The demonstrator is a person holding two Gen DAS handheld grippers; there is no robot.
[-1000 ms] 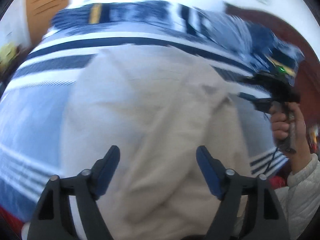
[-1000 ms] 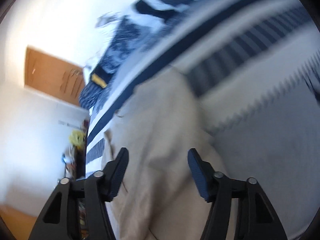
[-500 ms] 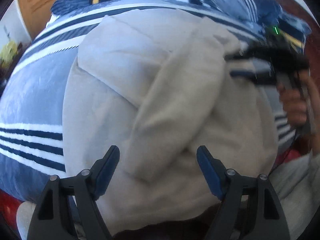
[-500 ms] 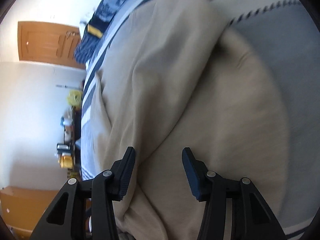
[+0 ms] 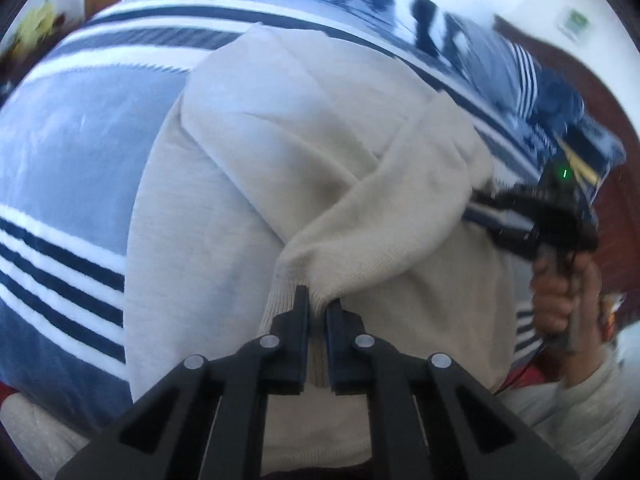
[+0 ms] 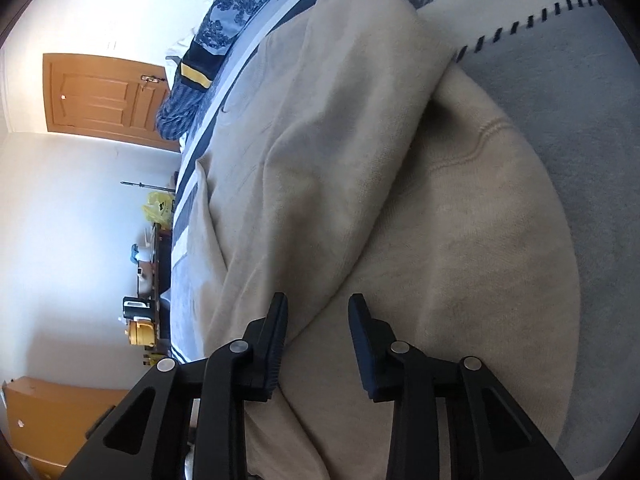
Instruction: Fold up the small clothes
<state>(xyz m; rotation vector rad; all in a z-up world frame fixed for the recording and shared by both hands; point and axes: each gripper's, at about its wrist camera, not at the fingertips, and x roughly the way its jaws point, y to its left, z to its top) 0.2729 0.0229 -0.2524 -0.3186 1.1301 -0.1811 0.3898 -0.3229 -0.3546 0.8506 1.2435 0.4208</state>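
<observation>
the left gripper [image 5: 318, 306] is clenched on the ribbed cuff of a cream sweater's sleeve [image 5: 376, 240], a thin fold of knit pinched between its blue pads; its jaws have just been closing. from the cuff the sleeve runs up and to the right across the garment's body, a thick soft tube that creases where it meets the shoulder. the cream sweater [image 5: 208, 264] lies spread on a bed, a fine plain knit, pale beige, with one edge folded over near its top left corner and the hem reaching down toward the camera

the right gripper [image 6: 318, 316] hovers just over the same sweater [image 6: 460, 248], jaws partly apart and not pressing anything; they have just been closing, with a diagonal fold of the knit passing beneath the gap. from this side a wide rounded fold lies over the flatter body, and a wavy stitched seam shows on the cloth to the right. in the left wrist view this gripper [image 5: 486, 218] sits at the sweater's right edge, held by a hand [image 5: 560, 296] in a pale sleeve

under the sweater is the bed cover [image 5: 68, 184], light blue with white and navy stripes. a patterned blue pillow [image 6: 232, 12] lies at the far end. a wooden door [image 6: 100, 96] stands in the white wall beyond
</observation>
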